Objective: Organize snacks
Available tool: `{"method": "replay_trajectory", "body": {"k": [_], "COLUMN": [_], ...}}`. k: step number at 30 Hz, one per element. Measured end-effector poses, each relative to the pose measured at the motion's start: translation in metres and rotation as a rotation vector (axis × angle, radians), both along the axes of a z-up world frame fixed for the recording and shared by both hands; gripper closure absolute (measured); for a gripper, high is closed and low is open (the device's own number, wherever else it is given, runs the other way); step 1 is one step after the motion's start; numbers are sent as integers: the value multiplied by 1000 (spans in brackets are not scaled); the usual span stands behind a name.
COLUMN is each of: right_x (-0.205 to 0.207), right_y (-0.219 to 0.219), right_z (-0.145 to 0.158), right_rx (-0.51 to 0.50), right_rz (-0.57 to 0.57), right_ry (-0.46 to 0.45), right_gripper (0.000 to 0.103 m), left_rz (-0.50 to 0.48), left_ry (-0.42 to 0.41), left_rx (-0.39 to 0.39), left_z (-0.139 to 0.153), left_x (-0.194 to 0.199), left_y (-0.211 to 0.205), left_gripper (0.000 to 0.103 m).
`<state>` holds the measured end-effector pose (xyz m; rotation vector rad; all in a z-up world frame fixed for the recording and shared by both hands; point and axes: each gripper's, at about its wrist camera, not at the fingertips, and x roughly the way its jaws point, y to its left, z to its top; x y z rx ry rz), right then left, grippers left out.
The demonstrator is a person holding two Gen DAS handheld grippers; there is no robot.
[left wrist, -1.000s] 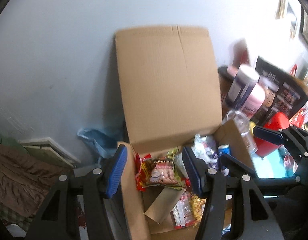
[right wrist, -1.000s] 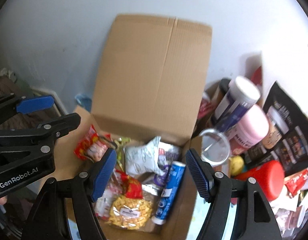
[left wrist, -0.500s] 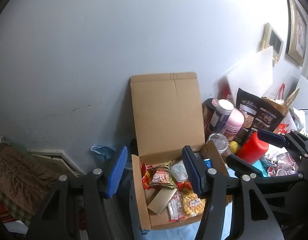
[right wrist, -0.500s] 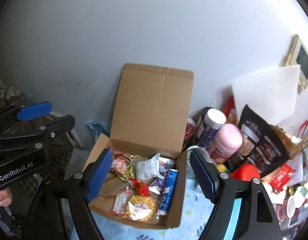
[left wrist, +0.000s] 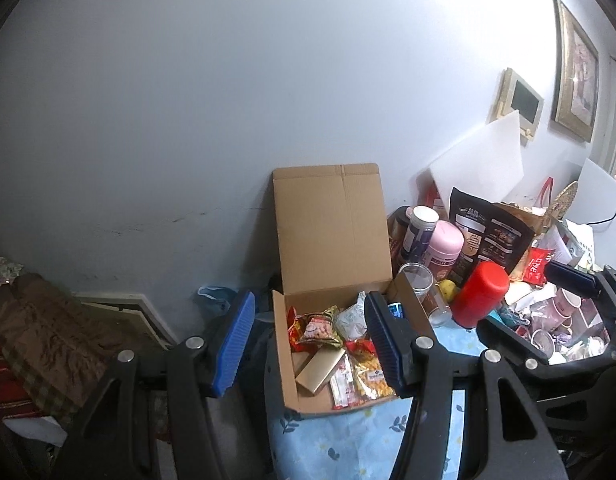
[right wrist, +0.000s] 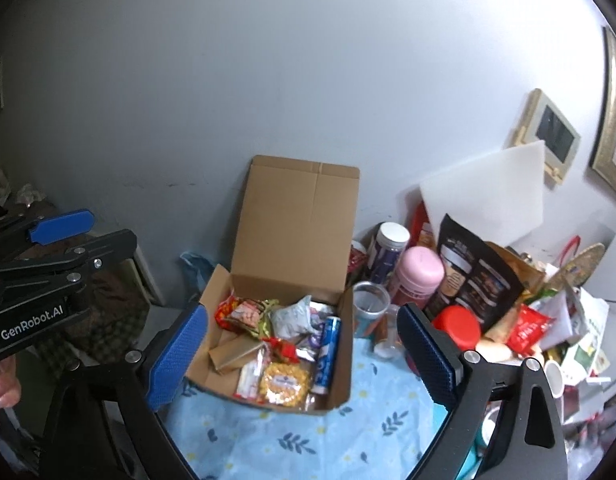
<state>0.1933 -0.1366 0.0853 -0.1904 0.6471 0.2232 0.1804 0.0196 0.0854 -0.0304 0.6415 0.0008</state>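
Observation:
An open cardboard box (left wrist: 331, 240) (right wrist: 298, 220) stands on a table with a blue floral cloth (right wrist: 292, 432), its lid upright against the wall. Inside lie several snacks: a red peanut bag (right wrist: 240, 314) (left wrist: 313, 326), a white crumpled bag (right wrist: 294, 318), a blue tube (right wrist: 327, 350), a yellow corn pack (right wrist: 284, 384) (left wrist: 371, 376) and a gold packet (left wrist: 317, 370). My left gripper (left wrist: 308, 346) is open and empty, raised well back from the box. My right gripper (right wrist: 302, 358) is open and empty, also held back above the table's near side.
Right of the box stand a clear cup (right wrist: 369, 308), a pink jar (right wrist: 419, 276), a white-lidded jar (right wrist: 389, 248), a black pouch (right wrist: 475, 280), a red container (right wrist: 455, 326) and loose clutter. A white board (right wrist: 491, 196) leans on the wall. A brown blanket (left wrist: 48, 340) lies left.
Both grippers have pulled back and up from the box, which now looks smaller and farther. Both stay open and empty.

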Motion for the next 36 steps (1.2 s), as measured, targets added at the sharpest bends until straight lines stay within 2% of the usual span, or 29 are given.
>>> {"method": "replay_trajectory", "body": {"k": [8, 18, 27, 36], "right_x": [-51, -100, -127, -138], "right_y": [-5, -11, -22, -22], "right_z": [-1, -27, -55, -63], "right_rx": [12, 12, 52, 66], "right_rz": [-3, -46, -59, -61], "right_ry": [-1, 16, 78, 98], "right_gripper": [6, 6, 6, 6], "left_rz": [-5, 4, 3, -7], "left_ry": [17, 25, 84, 107], "left_rx": [-10, 4, 7, -18], "left_z": [0, -22, -47, -58], "left_x": [-48, -105, -127, -141], "left_y": [-4, -15, -19, -18], "left_gripper": [46, 46, 46, 46]}}
